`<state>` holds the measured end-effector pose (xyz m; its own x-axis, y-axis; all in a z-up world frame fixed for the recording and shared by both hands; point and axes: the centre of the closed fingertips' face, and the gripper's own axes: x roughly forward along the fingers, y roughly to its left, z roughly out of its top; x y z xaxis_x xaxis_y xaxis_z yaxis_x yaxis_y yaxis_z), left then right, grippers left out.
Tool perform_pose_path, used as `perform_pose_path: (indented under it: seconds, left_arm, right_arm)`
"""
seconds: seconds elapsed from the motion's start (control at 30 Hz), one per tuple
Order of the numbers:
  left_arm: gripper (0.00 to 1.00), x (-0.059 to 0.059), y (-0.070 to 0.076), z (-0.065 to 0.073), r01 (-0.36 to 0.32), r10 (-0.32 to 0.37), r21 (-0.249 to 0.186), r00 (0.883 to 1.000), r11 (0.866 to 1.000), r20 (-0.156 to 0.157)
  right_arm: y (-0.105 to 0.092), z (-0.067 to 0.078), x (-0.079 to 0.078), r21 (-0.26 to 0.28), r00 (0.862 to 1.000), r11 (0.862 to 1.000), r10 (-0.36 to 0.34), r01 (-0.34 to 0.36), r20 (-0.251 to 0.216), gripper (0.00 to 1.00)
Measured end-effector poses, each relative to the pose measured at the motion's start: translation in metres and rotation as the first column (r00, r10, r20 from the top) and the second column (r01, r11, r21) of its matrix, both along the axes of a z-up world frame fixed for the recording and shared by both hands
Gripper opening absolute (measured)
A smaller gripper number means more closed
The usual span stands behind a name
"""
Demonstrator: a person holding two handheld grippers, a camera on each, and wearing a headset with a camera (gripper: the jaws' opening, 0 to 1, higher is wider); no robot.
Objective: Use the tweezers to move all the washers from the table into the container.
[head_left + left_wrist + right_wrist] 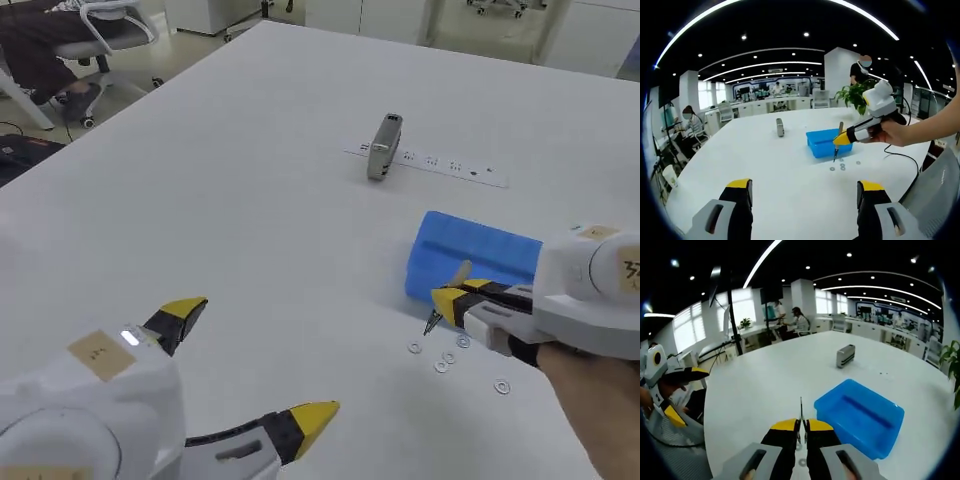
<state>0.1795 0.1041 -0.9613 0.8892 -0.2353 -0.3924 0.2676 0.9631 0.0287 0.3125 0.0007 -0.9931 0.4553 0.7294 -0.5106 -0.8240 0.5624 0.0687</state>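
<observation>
1. Washers (449, 356): I count five in the head view. They lie loose and flat on the table, in front of the container and near it. None is inside it as far as I can see.
2. Tweezers (431, 322): one pair. The dark tips point down at the tabletop, just beside the nearest washer. I cannot tell whether the tips touch the surface or carry a washer.
3. Container (470, 255): one, a blue, shallow, open-topped tray sitting just behind the washers. Its interior looks bare in the right gripper view.
4. Right gripper (452, 298): its yellow-tipped jaws are clenched on the tweezers, and the shank passes between them at a tilt. In the right gripper view the jaws press nearly together around the thin blade.
5. Left gripper (250, 362): its jaws are spread wide and grasp nothing. It hangs over bare table, well apart from the washers.
6. Power strip (432, 162): one, white, lying beyond the container.
7. Grey block (385, 147): one, standing upright at the strip's end.
8. Table (250, 180): white, large and smooth.
9. Room: an open-plan office with ceiling spotlights and rows of desks. A potted plant (854, 97) stands past the table and an office chair (95, 35) is nearby. Other people are at a distance.
</observation>
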Motion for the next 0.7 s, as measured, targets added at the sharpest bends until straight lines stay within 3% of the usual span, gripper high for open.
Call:
perform_pose_path:
  seconds: [0.17,0.7]
  left_arm:
    - [0.9,0.0,-0.001,-0.002,0.006,-0.006,0.026,1.0,1.0,-0.008]
    - [0.89,-0.001,-0.003,-0.005,0.017,-0.016,0.027,1.0,1.0,-0.027]
  right_arm:
    - [0.0,-0.001,0.0,0.0,1.0,1.0,-0.001,0.001,-0.003,0.03]
    - [0.006,-0.016,-0.003,-0.022,0.999,0.999,0.026,-0.027,-0.022,0.03]
